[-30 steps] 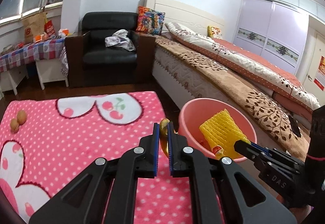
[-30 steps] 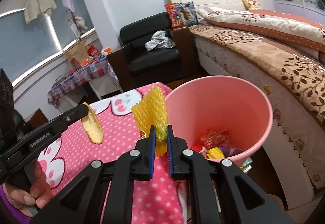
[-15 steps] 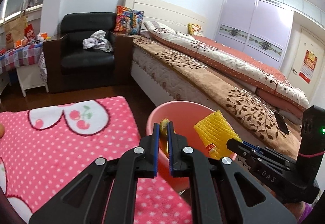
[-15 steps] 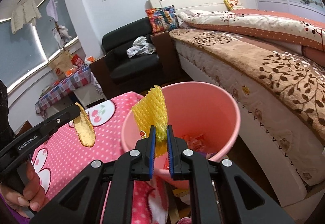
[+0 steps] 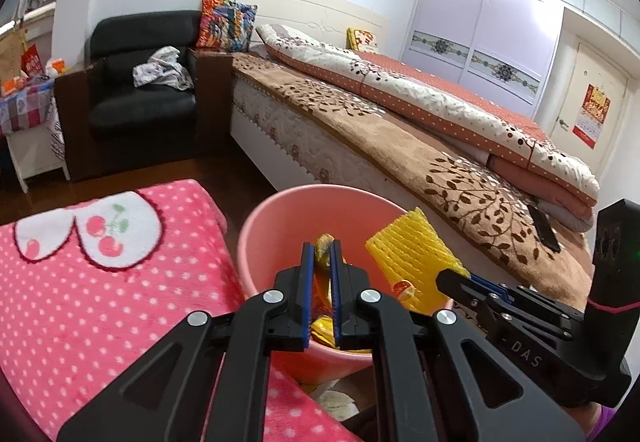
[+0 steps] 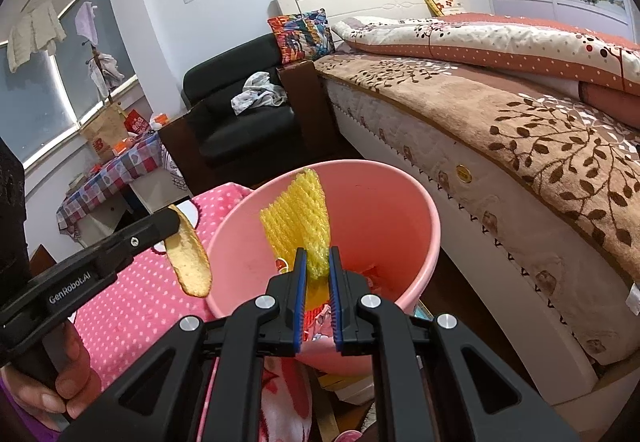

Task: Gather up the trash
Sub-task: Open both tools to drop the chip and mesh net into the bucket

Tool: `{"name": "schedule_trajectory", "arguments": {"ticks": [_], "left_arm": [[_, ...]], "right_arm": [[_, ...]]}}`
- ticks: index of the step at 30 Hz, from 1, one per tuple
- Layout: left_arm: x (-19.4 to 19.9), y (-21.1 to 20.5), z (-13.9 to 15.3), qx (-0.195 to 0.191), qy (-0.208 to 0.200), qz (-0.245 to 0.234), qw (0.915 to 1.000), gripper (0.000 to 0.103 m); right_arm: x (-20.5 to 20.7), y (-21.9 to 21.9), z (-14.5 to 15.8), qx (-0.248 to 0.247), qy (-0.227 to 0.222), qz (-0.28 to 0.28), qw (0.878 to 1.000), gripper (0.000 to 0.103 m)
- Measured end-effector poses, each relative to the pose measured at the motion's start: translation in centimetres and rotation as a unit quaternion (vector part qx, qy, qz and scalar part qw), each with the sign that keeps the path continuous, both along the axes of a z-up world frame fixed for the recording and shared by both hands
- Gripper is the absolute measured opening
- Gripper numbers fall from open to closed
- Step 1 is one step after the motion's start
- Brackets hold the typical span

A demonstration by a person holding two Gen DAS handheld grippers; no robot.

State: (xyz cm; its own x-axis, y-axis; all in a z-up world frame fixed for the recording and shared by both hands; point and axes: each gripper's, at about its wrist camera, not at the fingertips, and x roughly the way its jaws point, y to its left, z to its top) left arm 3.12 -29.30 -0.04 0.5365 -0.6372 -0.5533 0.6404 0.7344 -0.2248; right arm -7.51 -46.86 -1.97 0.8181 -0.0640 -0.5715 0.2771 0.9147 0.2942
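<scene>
Peel first, on your left: the left gripper point(image 6: 176, 219) is pinching a strip of yellow-brown fruit peel point(image 6: 188, 256), which hangs just outside the near rim of the pink bucket point(image 6: 424, 242) in the right wrist view, over the pink polka-dot blanket point(image 5: 100, 302). A second ago that peel hung well back over the blanket with the bucket off to the side; you have swung it across, and through the left wrist camera it now sits against the bucket's mouth, so the carry looks nearly finished. I judge it needs a touch more travel before you spread the jaws, or it may drop on the blanket. In the middle, the bucket stands on the floor between the blanket and the bed point(image 6: 520, 129), with wrappers already lying at its bottom. To the right, the right gripper point(image 6: 318, 270) is pressed together on a yellow foam fruit net point(image 6: 298, 217), which has come from beside the rim to above the opening. That piece seems ready to let go, and once both fall in, the two small round things left farther back on the blanket a second ago would be next
</scene>
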Motion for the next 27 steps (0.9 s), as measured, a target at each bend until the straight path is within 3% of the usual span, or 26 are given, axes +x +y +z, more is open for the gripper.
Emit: {"name": "schedule_trajectory", "arguments": {"ticks": [7, 10, 11, 17, 24, 27], "left_arm": [[0.6, -0.8, -0.9, -0.003, 0.029, -0.013, 0.9995, 0.009], [0.6, -1.1, -1.1, 0.001, 0.029, -0.012, 0.9995, 0.031], [0.6, -1.1, -1.1, 0.000, 0.029, -0.012, 0.9995, 0.032], [0.7, -1.1, -1.2, -0.002, 0.032, -0.013, 0.9994, 0.033], [0.0, -1.1, -0.9, -0.004, 0.010, -0.011, 0.9999, 0.033], [-0.4, -1.1, -0.7, -0.005, 0.001, -0.013, 0.9999, 0.033]], "right_arm": [[0.4, -0.4, -0.5, 0.001, 0.006, -0.001, 1.000, 0.010], [0.5, -0.5, -0.6, 0.002, 0.008, -0.003, 1.000, 0.010], [0.5, -0.6, -0.7, 0.003, 0.008, -0.004, 1.000, 0.010], [0.7, -0.7, -0.8, 0.002, 0.010, -0.005, 1.000, 0.011], [0.7, -1.1, -0.9, -0.002, 0.009, -0.011, 1.000, 0.025], [0.6, -1.2, -0.9, -0.002, 0.008, -0.011, 1.000, 0.026]]}}
